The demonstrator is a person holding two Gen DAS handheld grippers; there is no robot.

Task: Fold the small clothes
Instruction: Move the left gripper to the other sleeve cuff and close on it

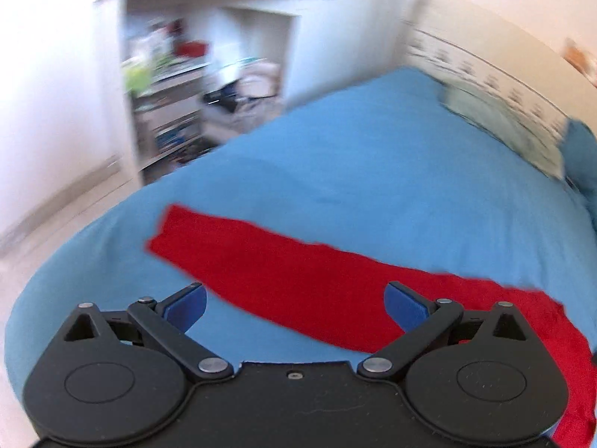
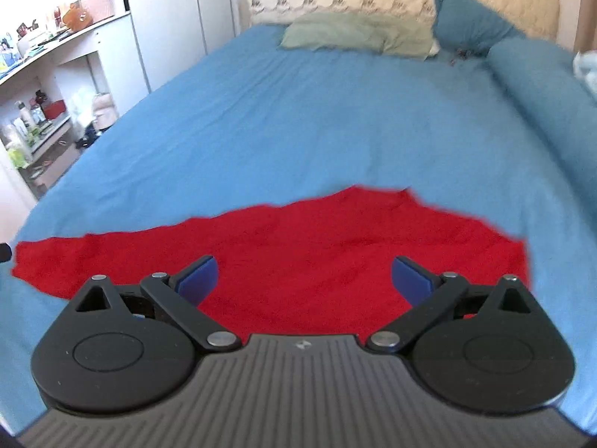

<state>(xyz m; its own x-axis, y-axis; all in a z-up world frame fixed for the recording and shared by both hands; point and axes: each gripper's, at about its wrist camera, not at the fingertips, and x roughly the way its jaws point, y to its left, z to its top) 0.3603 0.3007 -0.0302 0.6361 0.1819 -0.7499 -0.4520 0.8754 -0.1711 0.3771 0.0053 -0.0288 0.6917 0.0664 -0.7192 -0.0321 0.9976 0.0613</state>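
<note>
A red garment (image 2: 283, 257) is spread flat on the blue bed sheet (image 2: 317, 123), close to the near edge of the bed. Its long axis runs side to side across both views — a narrow strip, perhaps a sleeve, tapers off to the left (image 1: 194, 235), while the wider body bunches to the right (image 2: 466, 246).

The left hand-held gripper (image 1: 294, 306) is held above the narrow strip with its jaws spread wide and nothing between them; the cloth lies just ahead of and below the blue pads (image 1: 186, 306). The right hand-held gripper (image 2: 304, 280) is likewise spread wide and empty, held over the wider part of the garment, which fills the gap ahead of its pads.

The tapering end is judged nearer to the left hand, the broad end nearer to the right. A fold along the long axis would likely be begun from those two ends — each hand taking its own side. Neither gripper is seen touching the cloth.
</note>
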